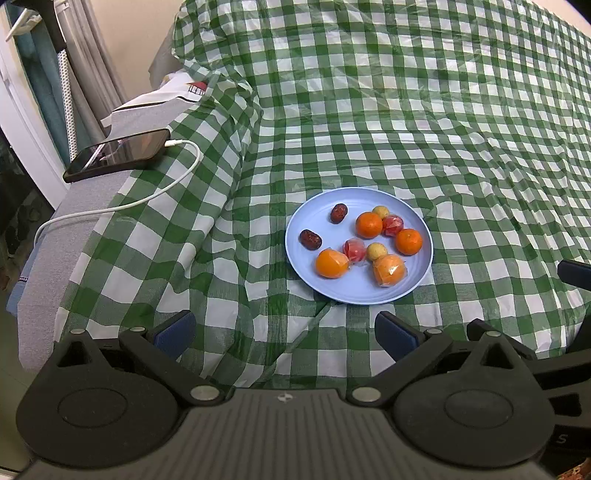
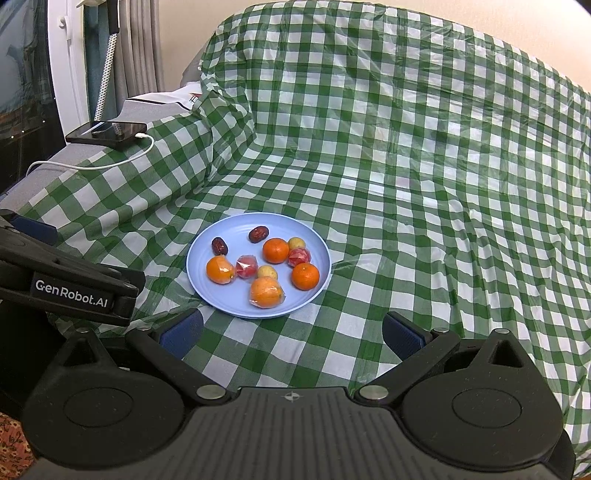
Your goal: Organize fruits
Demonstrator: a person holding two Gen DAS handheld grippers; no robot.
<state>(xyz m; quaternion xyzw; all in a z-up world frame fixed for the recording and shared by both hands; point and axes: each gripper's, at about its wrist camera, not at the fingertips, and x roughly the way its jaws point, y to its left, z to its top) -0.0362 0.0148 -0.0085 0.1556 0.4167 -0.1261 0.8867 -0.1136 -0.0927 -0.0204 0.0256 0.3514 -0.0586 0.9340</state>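
Jaws wide apart and empty on both left gripper (image 1: 284, 332) and right gripper (image 2: 291, 328), just short of the blue plate (image 1: 413, 291) holding mixed oranges (image 1: 368, 225), dates (image 1: 339, 213), small fruits on the checked cloth (image 1: 406, 110); sorted-or-unsorted unclear, fits either end.

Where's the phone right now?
The phone lies at the far left in both views, on the grey ledge beside the checked cloth, with a white cable plugged in.

Green-and-white checked plastic cloth (image 2: 406, 166) drapes the furniture; beige wall (image 2: 177, 33) and grey pleated curtain (image 2: 142, 48) stand behind.
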